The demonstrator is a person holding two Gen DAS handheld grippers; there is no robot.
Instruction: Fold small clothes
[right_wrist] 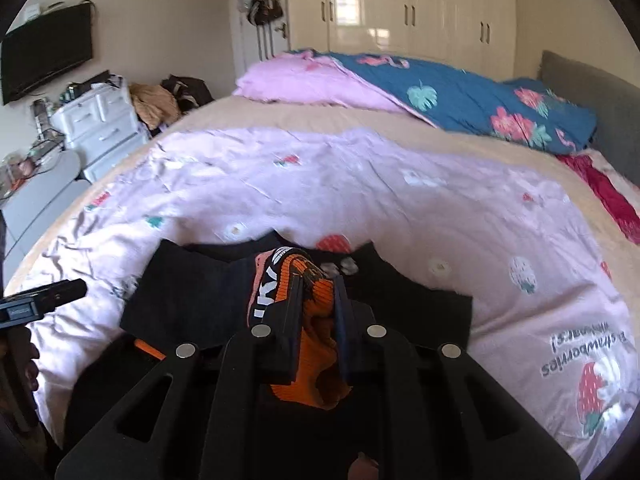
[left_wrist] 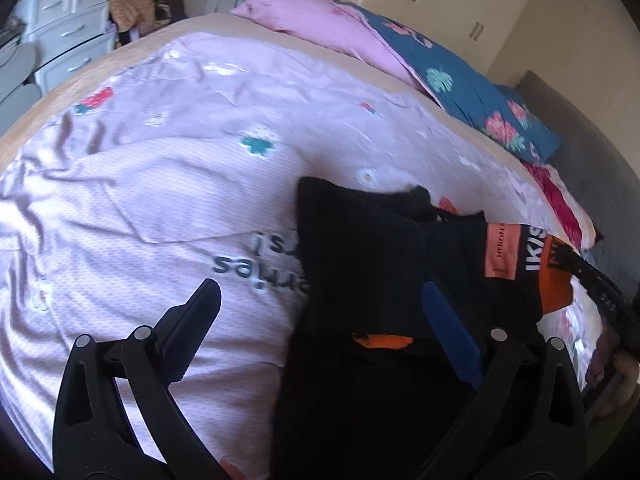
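Currently the left gripper point(left_wrist: 320, 332), black two-finger tool, has its fingers spread wide with nothing pinched; one finger hangs over the pale pink strawberry-print quilt point(left_wrist: 140, 200), the other over the black knit garment with orange patches point(left_wrist: 360, 264). That garment lies flat on the quilt, near the bed's front edge. Further right, the right gripper point(right_wrist: 318, 292) is pressed together on a bunched orange fold of the garment point(right_wrist: 320, 360), raised off the black cloth.
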